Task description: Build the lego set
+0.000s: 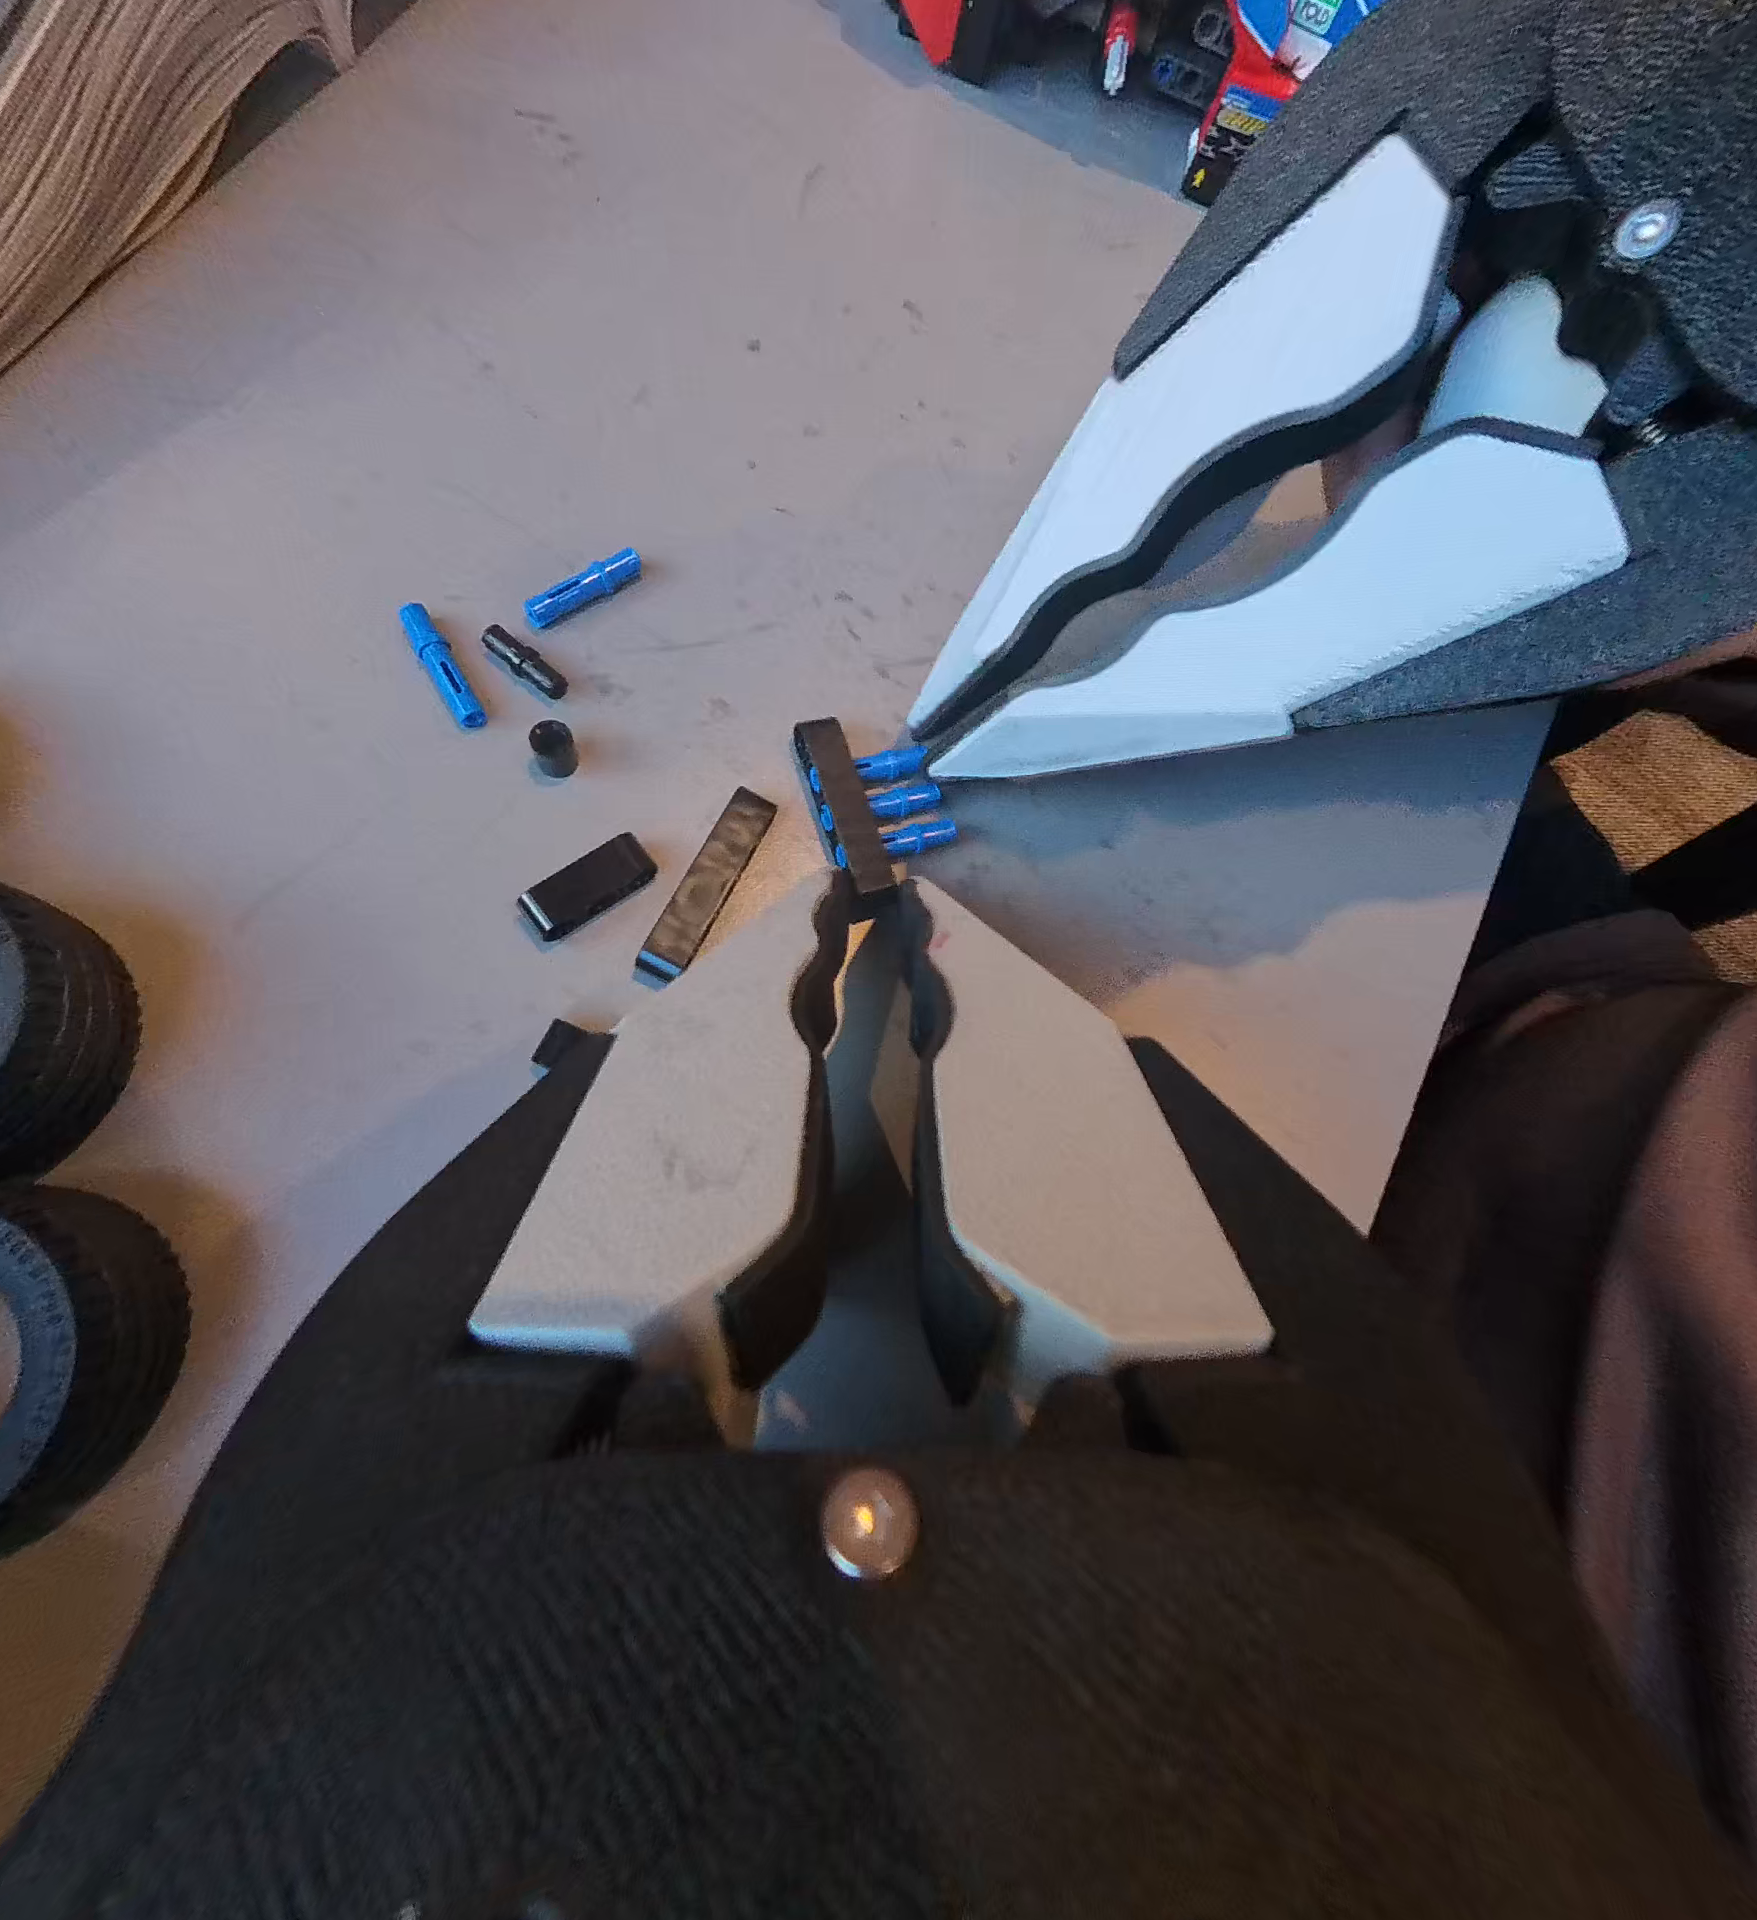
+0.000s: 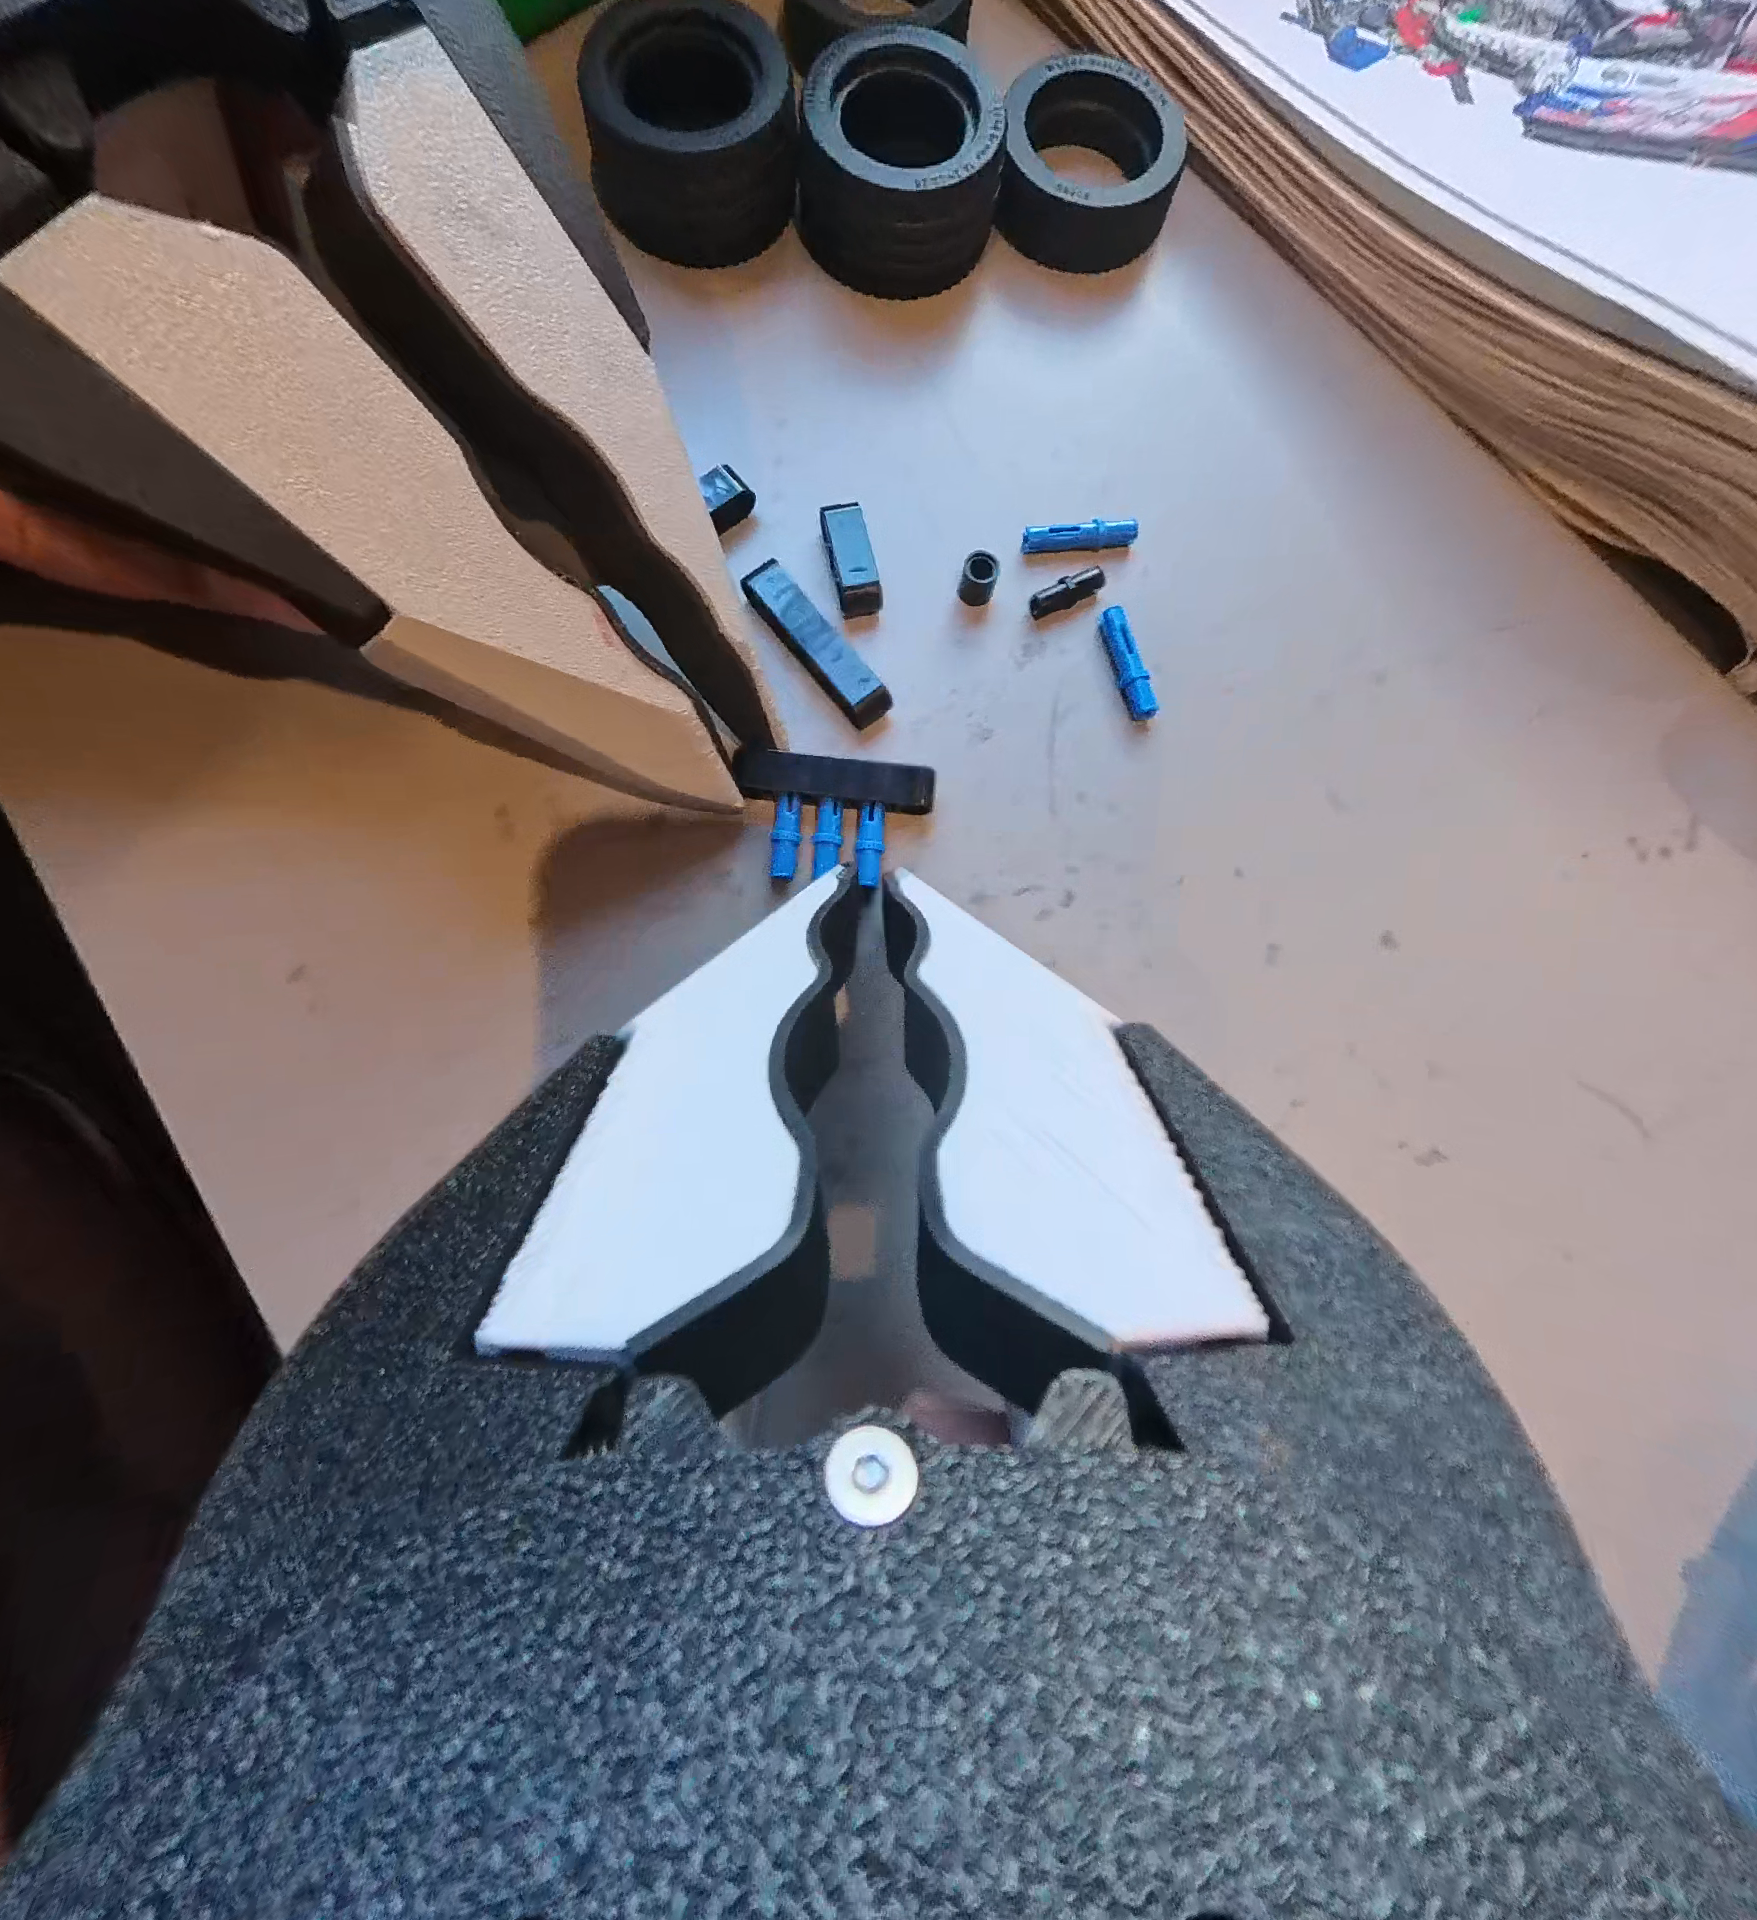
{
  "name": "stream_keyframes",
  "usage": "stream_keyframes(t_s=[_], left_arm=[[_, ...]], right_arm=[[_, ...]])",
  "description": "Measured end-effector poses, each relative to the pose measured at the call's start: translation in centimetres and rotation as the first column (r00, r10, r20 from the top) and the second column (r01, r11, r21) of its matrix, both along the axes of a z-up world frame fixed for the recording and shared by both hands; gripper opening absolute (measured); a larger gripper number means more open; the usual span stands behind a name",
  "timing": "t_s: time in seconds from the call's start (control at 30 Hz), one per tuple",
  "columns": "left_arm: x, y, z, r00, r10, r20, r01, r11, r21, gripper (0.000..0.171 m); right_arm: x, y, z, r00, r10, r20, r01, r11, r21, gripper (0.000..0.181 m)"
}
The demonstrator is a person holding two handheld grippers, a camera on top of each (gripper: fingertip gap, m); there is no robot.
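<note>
- Left gripper (image 1: 869, 899) pinches the black beam (image 1: 846, 805) by its end, steadying it.
- Right gripper (image 2: 861, 878), fingers narrow, nips the beam's outermost blue pin (image 2: 869, 847), probably seating it.

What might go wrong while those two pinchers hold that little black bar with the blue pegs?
The left hand-held gripper pinches only the end of the black bar, so a push may twist it loose. The right hand-held gripper grips just the tip of one blue peg and might slip off. A slip might also knock the loose pieces lying right beside.
</note>
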State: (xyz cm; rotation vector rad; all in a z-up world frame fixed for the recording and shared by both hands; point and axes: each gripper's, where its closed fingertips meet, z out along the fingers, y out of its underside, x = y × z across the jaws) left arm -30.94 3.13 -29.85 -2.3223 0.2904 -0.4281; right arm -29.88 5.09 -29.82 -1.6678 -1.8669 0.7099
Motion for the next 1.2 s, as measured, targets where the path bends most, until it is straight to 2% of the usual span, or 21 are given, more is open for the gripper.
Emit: stream_keyframes(t_s=[0.2, 0.3, 0.37, 0.53, 0.67, 0.87, 1.0, 1.2], left_arm=[[0.4, -0.3, 0.1, 0.997, -0.031, 0.076, 0.032, 0.999, -0.023, 0.007], [0.2, -0.2, 0.7, 0.994, -0.016, 0.107, 0.016, 1.0, 0.004, 0.003], [-0.2, 0.0, 1.0, 0.993, 0.009, 0.116, -0.012, 1.0, 0.019, 0.008], [-0.1, 0.8, 0.6, 0.992, 0.032, 0.125, -0.029, 0.999, -0.021, 0.023], [-0.3, 1.6, 0.8, 0.991, 0.036, 0.128, -0.035, 0.999, -0.007, 0.022], [-0.5, 1.8, 1.2, 0.989, 0.035, 0.14, -0.039, 0.999, 0.026, 0.021], [-0.3, 1.6, 1.8, 0.994, 0.012, 0.109, -0.021, 0.996, 0.082, 0.012], [-0.7, 2.0, 1.0, 0.999, -0.046, 0.022, 0.046, 0.999, 0.01, 0.022]], right_arm=[[0.1, -0.1, -0.1, 0.999, 0.04, -0.03, -0.041, 0.999, -0.029, 0.002], [0.4, 0.0, -0.1, 0.998, 0.047, -0.043, -0.046, 0.999, 0.023, 0.0], [0.7, 0.1, -0.2, 0.998, 0.058, -0.031, -0.056, 0.996, 0.067, 0.0], [1.0, 0.0, -0.2, 0.996, 0.086, -0.04, -0.083, 0.995, 0.063, 0.0], [1.6, 0.4, -0.2, 0.995, 0.092, -0.04, -0.09, 0.994, 0.061, 0.0], [2.2, 1.8, 1.5, 0.988, 0.004, -0.157, -0.009, 0.999, -0.036, 0.0], [2.1, 3.0, 3.0, 0.967, -0.069, -0.246, 0.042, 0.993, -0.113, 0.0], [1.7, 3.8, 2.4, 0.973, -0.097, -0.209, 0.06, 0.982, -0.177, 0.024]])
